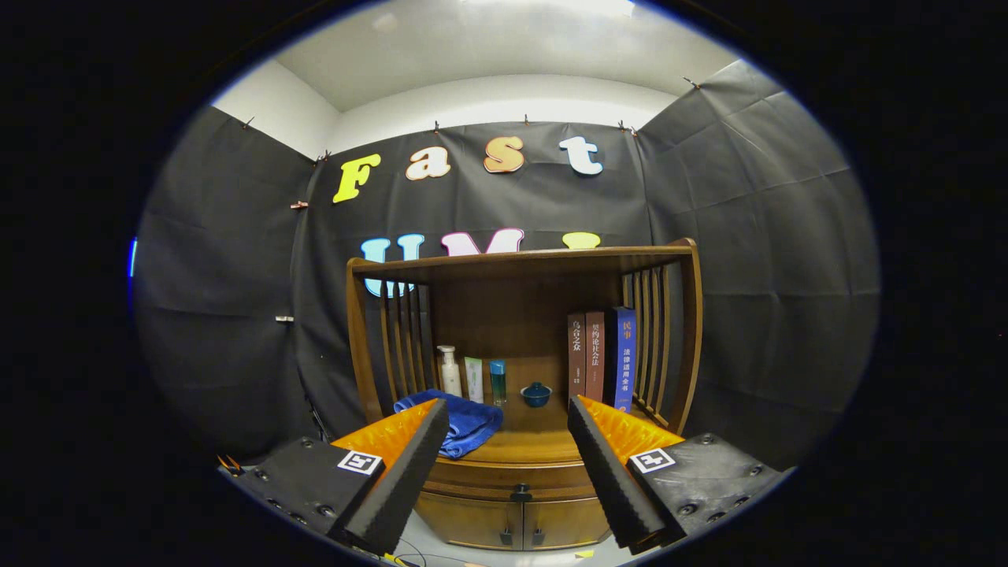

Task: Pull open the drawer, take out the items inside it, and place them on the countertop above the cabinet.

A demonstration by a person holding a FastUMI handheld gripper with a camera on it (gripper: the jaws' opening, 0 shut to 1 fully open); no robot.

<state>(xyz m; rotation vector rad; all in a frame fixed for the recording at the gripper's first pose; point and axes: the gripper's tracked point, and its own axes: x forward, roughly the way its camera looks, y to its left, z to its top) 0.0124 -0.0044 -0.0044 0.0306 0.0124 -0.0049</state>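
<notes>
Light falls from a ceiling fixture [551,6] overhead, which glares white. The dark cloth walls soak it up, so the booth is dim. The cabinet [520,346] recess lies in soft shadow. Focus is sharp at centre; the fisheye bends straight lines toward the rim. The tongs [508,417] stand parted, slightly soft.

The gripper camera is looking forward along its spread fingers [424,441], facing the brown wooden cabinet [520,378] head-on from a short way back, slightly above its countertop's front edge.
</notes>
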